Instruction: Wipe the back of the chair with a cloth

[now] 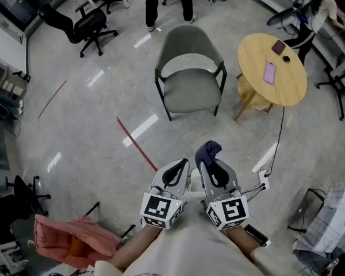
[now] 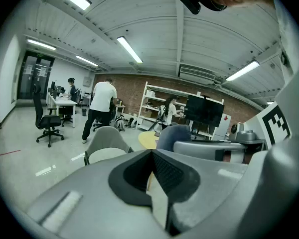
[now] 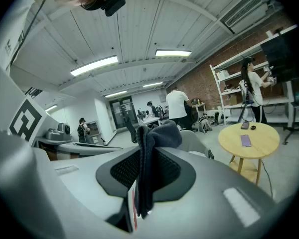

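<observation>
Down low, the right claw [image 1: 215, 168] pinches a dark cloth [image 1: 207, 151]; the left claw [image 1: 176, 170] is closed and empty. Well ahead, the grey chair [image 1: 190, 73] stands beside a round surface [image 1: 290, 88].

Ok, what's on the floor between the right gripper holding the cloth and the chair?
Nothing: the head view shows only bare floor between the right gripper, shut on the cloth, and the chair; the red tape line runs left of that stretch.
</observation>
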Demonstrator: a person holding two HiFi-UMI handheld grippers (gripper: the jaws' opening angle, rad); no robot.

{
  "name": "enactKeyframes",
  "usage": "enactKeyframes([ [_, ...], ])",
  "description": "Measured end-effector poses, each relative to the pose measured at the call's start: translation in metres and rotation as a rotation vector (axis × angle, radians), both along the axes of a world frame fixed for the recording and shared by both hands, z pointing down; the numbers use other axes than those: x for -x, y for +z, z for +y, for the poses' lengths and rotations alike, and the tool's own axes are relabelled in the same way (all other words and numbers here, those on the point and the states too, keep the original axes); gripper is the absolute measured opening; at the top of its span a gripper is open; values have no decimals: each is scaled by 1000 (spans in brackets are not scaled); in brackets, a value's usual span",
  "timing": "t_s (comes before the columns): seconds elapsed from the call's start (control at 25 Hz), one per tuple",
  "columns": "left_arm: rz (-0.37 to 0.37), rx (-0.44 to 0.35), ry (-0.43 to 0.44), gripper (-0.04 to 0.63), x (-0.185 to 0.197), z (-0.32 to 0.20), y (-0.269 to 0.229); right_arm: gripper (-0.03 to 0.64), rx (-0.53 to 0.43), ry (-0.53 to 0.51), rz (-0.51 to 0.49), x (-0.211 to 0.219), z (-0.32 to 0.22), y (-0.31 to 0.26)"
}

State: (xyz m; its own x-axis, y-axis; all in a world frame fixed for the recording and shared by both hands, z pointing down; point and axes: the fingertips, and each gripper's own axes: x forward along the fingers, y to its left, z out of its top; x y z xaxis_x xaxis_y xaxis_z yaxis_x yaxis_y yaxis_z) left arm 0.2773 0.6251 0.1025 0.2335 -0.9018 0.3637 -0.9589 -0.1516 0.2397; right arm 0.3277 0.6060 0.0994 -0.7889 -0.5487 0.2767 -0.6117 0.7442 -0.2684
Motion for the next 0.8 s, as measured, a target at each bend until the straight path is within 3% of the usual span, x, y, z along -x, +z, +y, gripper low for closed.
enactKeyframes([
  [0.36,-8,8,25,0,3,-6,3,78,57,58,10,-12,-14,18],
  [0.8,0,6,13,0,-18,-22,10,78,-26,1,-37,-27,-29,2],
])
